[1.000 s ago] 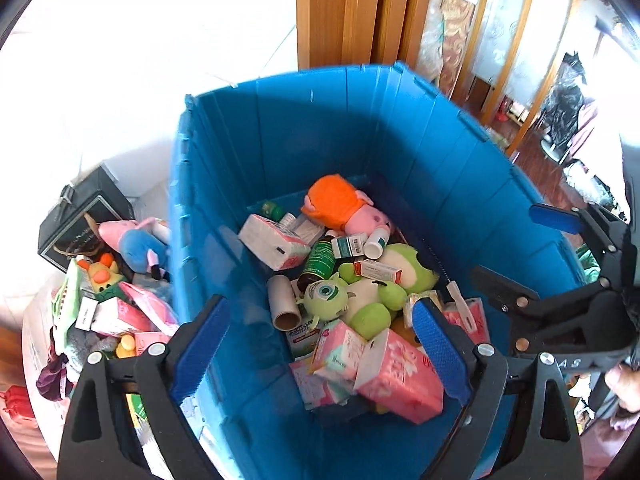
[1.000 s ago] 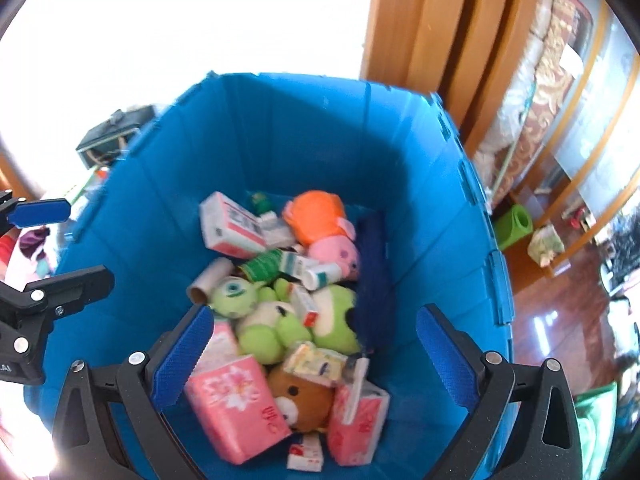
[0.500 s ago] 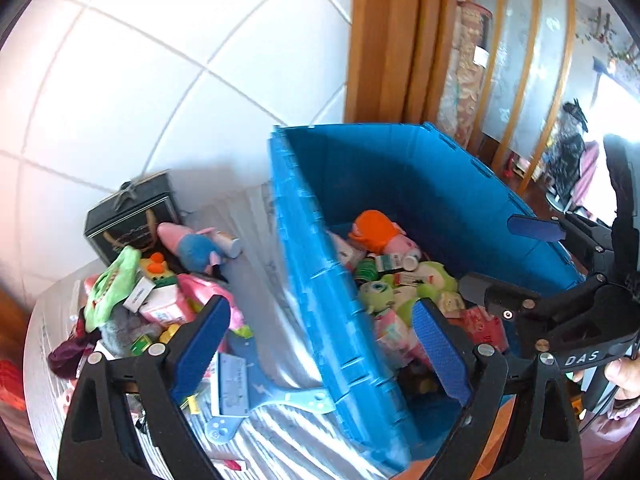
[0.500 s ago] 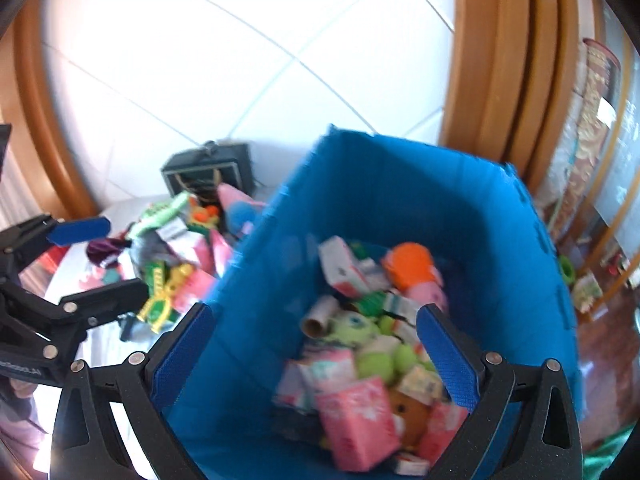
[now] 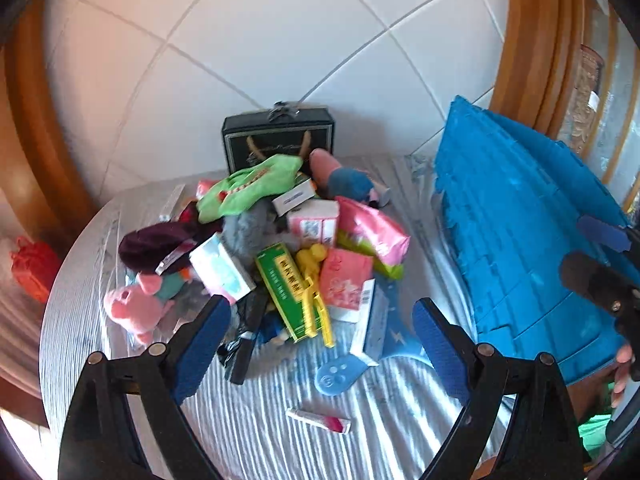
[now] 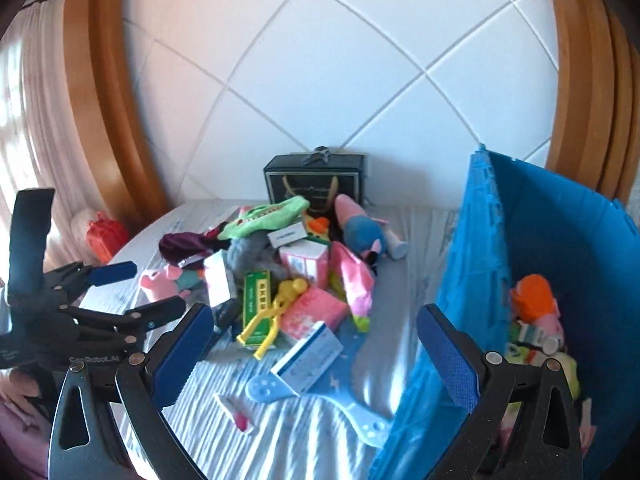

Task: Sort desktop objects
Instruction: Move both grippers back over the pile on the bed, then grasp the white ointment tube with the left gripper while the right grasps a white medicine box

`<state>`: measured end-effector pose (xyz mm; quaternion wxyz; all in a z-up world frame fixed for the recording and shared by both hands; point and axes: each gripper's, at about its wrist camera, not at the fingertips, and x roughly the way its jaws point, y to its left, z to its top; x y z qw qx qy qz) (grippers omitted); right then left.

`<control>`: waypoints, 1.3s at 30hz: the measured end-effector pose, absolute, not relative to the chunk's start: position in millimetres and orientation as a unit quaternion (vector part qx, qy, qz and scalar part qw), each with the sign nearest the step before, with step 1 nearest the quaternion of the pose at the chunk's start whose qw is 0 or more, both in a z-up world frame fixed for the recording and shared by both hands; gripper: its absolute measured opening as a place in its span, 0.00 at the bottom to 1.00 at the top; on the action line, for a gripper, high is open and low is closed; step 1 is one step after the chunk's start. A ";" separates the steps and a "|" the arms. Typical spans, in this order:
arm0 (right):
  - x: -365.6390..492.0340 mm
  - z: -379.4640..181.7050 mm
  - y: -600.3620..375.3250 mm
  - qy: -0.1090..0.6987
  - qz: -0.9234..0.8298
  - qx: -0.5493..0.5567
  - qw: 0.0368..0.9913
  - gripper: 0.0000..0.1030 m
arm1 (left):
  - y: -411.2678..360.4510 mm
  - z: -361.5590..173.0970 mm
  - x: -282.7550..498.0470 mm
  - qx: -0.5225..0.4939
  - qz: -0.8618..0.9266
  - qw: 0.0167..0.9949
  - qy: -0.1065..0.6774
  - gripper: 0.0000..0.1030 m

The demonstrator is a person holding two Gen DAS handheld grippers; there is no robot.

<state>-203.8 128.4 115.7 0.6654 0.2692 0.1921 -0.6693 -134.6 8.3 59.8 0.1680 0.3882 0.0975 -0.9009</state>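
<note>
Blue bin holds an orange plush and small boxes; both hand-held grippers gape, empty.

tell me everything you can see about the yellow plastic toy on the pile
The yellow plastic toy is a glossy figure-shaped piece with a round head, a body and two long thin prongs. It lies flat at the pile's near edge, prongs toward the camera, partly across the green box and beside the pink packet. No tool touches it.
</note>
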 end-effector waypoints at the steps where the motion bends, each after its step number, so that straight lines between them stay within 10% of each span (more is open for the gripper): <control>1: -195.4 108.8 125.9 0.195 -0.665 0.269 0.668 1.00 | 2.4 46.0 -129.0 0.394 -0.896 0.181 0.098 0.90; 15: -155.0 -101.7 89.8 0.315 -0.610 0.386 0.615 1.00 | -8.8 -153.8 -72.6 0.504 -0.792 0.267 0.217 0.76; 25: -182.3 -135.7 93.0 0.337 -0.603 0.408 0.598 1.00 | 15.0 -191.0 -100.9 0.485 -0.778 0.272 0.292 0.65; 30: -185.4 -147.4 95.4 0.342 -0.585 0.421 0.603 1.00 | 22.0 -192.5 -109.1 0.504 -0.780 0.256 0.270 0.26; 37: -187.0 -143.7 91.3 0.324 -0.584 0.433 0.605 0.97 | -6.0 -186.3 -100.3 0.509 -0.790 0.272 0.204 0.13; 39: -183.9 -142.5 85.9 0.323 -0.590 0.430 0.602 0.79 | -11.6 -183.3 -104.2 0.507 -0.796 0.268 0.193 0.11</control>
